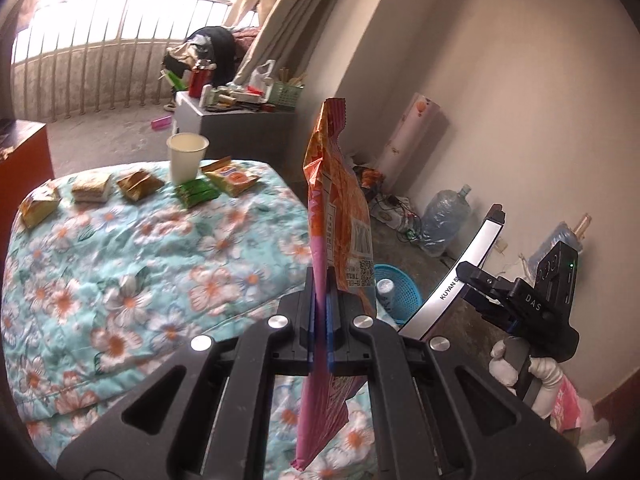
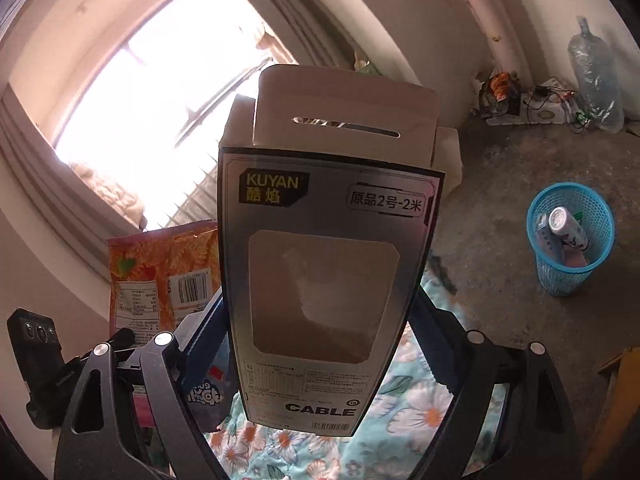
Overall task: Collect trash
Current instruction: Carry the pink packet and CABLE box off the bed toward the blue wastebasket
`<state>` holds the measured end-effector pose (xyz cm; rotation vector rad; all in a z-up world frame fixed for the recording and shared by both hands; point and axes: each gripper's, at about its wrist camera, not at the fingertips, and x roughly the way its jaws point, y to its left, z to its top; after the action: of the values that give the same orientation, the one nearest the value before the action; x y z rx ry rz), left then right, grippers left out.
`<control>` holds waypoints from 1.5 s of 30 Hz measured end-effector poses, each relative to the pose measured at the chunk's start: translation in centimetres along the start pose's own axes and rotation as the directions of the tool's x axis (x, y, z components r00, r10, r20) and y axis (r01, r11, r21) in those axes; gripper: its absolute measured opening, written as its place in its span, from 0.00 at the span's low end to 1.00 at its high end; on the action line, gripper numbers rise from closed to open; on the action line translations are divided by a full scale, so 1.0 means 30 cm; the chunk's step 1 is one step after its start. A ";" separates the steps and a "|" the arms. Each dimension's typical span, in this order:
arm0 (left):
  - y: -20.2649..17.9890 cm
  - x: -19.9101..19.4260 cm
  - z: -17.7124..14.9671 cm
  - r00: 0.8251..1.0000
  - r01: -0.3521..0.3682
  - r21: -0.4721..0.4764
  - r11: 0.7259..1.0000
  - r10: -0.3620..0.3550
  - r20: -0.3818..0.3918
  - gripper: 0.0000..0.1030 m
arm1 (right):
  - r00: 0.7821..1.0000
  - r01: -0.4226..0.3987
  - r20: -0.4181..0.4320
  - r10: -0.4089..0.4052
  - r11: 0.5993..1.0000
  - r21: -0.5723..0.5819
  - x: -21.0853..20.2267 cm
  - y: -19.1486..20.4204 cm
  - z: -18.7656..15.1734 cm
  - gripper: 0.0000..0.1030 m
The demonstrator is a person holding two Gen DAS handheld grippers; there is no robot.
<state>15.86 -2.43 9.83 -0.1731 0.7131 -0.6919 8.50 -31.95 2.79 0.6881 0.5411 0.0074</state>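
My left gripper (image 1: 320, 304) is shut on an orange and pink snack wrapper (image 1: 340, 208), held upright above the floral bedspread (image 1: 140, 264). My right gripper (image 2: 320, 304) is shut on an empty black KUYAN cable box (image 2: 320, 280), held upright; the box also shows in the left wrist view (image 1: 460, 276). The wrapper shows to the left in the right wrist view (image 2: 164, 264). A blue mesh trash basket (image 2: 568, 280) stands on the floor to the right with a can and other trash in it; it also shows in the left wrist view (image 1: 404, 292).
On the bed's far edge lie several snack packets (image 1: 136, 184) and a white paper cup (image 1: 186, 158). A grey cabinet (image 1: 232, 128) with clutter stands behind. Water jugs (image 1: 444, 220), cables and a paper roll (image 1: 408, 136) line the wall. A wooden cabinet (image 1: 24, 152) is at far left.
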 end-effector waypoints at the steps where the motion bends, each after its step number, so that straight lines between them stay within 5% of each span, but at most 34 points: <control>1: -0.040 0.028 0.014 1.000 0.017 0.022 1.000 -0.017 -0.004 0.02 | 1.000 0.008 0.022 -0.008 1.000 0.012 -0.029 -0.027 0.014 0.81; 12: -0.555 0.473 0.093 0.973 0.212 0.258 0.943 -0.179 -0.144 0.02 | 0.969 0.166 0.162 -0.185 0.978 0.128 -0.230 -0.371 0.138 0.81; 22: -0.855 0.979 0.053 0.943 0.276 0.460 0.844 -0.145 -0.299 0.02 | 0.907 0.314 0.217 -0.361 0.923 0.223 -0.276 -0.761 0.280 0.81; 28: -0.955 1.354 -0.011 0.926 0.283 0.539 0.793 -0.079 -0.370 0.02 | 0.859 0.384 0.232 -0.457 0.874 0.298 -0.168 -1.001 0.355 0.81; 31: -0.937 1.524 -0.042 0.915 0.250 0.543 0.802 -0.012 -0.403 0.02 | 0.833 0.445 0.222 -0.506 0.852 0.275 -0.037 -1.109 0.378 0.81; 40: -0.761 1.768 -0.034 0.888 0.124 0.455 0.882 0.106 -0.447 0.02 | 0.832 0.538 0.103 -0.546 0.838 0.094 0.379 -1.297 0.367 0.81; 42: -0.712 1.775 -0.033 0.883 0.107 0.446 0.888 0.121 -0.453 0.02 | 0.841 0.538 0.051 -0.539 0.842 0.036 0.487 -1.342 0.351 0.83; 45: -0.677 1.801 -0.033 0.878 0.096 0.437 0.895 0.131 -0.460 0.02 | 0.814 0.578 -0.078 -0.576 0.816 -0.001 0.638 -1.433 0.297 0.83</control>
<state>34.13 -52.34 -12.70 0.4517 1.0054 -0.8762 22.02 -67.29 -26.57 0.5228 0.8090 -0.5508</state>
